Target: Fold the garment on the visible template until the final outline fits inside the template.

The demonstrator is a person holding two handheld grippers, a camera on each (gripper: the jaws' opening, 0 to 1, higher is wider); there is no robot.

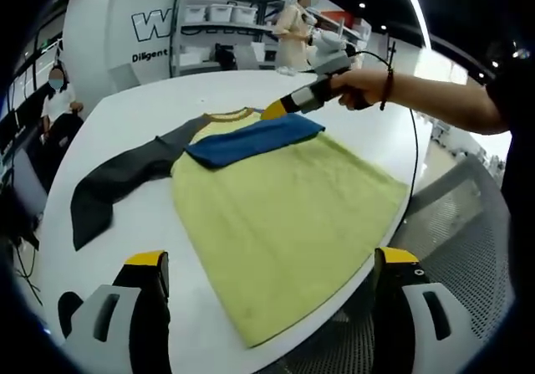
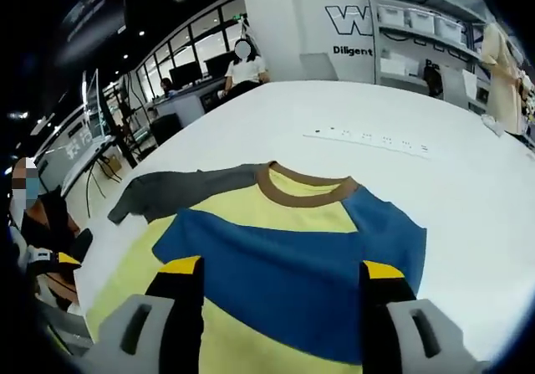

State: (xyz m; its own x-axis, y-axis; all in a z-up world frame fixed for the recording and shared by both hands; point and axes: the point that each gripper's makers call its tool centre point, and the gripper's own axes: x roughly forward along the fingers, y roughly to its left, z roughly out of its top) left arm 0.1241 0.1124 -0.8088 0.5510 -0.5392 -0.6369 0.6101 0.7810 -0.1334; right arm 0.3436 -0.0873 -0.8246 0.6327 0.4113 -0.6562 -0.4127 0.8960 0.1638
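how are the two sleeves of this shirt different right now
The blue sleeve is folded inward, lying across the yellow body of the shirt; the grey sleeve is spread out to the side on the white table. They also differ in colour, blue against dark grey. Both are long sleeves that join the shirt near the brown collar.

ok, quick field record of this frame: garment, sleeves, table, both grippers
garment: yellow T-shirt with brown collar, lying flat
blue sleeve: folded across the chest
grey sleeve: spread out sideways, unfolded
table: white, shirt hem at its near edge
template: cannot tell
right gripper: held by a hand, near the collar and blue sleeve; own view shows jaws apart over the blue sleeve
left gripper: jaws apart, above the hem, holding nothing
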